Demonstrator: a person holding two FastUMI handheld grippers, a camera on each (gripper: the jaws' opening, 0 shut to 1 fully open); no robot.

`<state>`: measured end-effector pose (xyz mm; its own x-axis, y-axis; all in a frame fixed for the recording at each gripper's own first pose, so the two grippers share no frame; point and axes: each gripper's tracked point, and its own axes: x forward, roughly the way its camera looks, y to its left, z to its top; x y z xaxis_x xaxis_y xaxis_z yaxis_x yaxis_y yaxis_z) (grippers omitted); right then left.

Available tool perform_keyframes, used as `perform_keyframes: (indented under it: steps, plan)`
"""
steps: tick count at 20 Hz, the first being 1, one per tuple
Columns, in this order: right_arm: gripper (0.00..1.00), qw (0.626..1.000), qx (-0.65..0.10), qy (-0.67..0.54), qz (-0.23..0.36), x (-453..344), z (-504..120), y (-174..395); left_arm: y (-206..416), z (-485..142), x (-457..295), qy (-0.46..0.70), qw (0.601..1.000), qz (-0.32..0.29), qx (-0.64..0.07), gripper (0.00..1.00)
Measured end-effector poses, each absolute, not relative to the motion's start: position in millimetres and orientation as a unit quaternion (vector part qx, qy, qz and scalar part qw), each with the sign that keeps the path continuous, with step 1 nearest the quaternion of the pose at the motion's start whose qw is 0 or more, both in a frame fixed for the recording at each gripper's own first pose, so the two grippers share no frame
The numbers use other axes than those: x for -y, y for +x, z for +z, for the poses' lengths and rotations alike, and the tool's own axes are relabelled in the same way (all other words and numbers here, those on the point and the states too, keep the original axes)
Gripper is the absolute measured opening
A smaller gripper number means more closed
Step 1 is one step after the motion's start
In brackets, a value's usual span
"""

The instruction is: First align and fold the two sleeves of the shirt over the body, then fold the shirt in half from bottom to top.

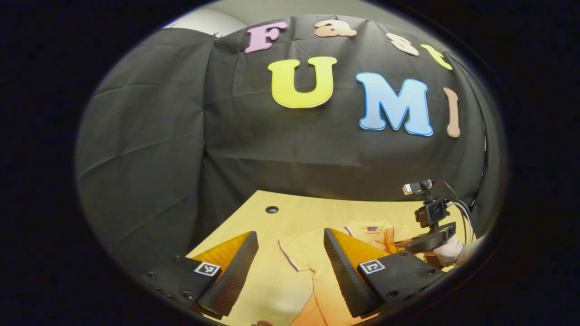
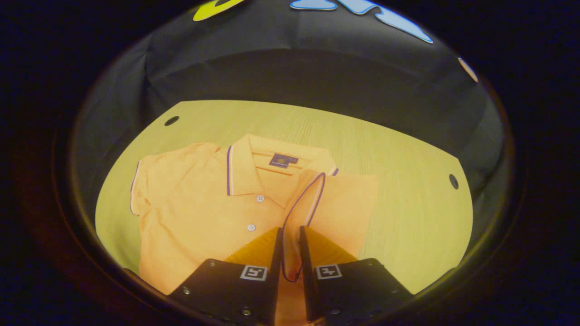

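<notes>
1. So, left gripper view first: one left gripper (image 1: 290,267), fingers spread wide apart with nothing between them, hanging over the near edge of one orange polo shirt (image 1: 312,276). One flat sleeve (image 1: 294,251) of it lies just ahead, between the fingers.
2. Ahead and off to the right sits the other gripper (image 1: 428,240), a hand (image 1: 448,251) holding it from behind, low over the shirt's collar area. Can't tell its finger state from here.
3. Shirt lies on a light wooden table (image 1: 290,213) with one round hole (image 1: 272,209); black cloth wall (image 1: 145,149) behind it.
4. Right gripper view: one right gripper (image 2: 290,253), fingers nearly together, pinching the trimmed cuff of the sleeve (image 2: 312,199) that's folded over the shirt's (image 2: 195,213) body.
5. Two white buttons (image 2: 259,198) ahead-left, collar (image 2: 272,163) straight ahead, other sleeve (image 2: 149,181) spread out far left.
6. Table (image 2: 408,203) shows two holes (image 2: 171,121), dark wall behind.
</notes>
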<state>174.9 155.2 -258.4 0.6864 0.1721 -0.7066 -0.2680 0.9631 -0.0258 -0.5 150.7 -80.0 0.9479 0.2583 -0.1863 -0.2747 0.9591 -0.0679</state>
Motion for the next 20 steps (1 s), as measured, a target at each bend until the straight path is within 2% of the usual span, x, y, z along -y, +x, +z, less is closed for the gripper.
perform_keyframes:
  steps: [2, 10, 12, 20]
  plan:
    - [0.31, 0.92, -0.371, -0.056, 0.118, -153.9, -251.5, 175.1, 3.0, -83.6, -150.2, -0.051, 0.986, 0.133, -0.091, 0.95]
    - [0.29, 0.939, -0.322, -0.033, 0.119, -147.6, -202.3, 157.5, 55.9, -126.4, -160.1, -0.056, 0.985, 0.11, -0.118, 0.94]
    - [0.31, 0.942, -0.311, -0.03, 0.121, -145.4, -191.5, 147.6, 75.2, -143.8, -164.9, -0.057, 0.985, 0.102, -0.13, 0.94]
    - [0.31, 0.948, -0.298, -0.003, 0.112, -133.4, -166.7, 99.6, 137.8, -247.6, -176.0, -0.056, 0.971, 0.088, -0.217, 0.94]
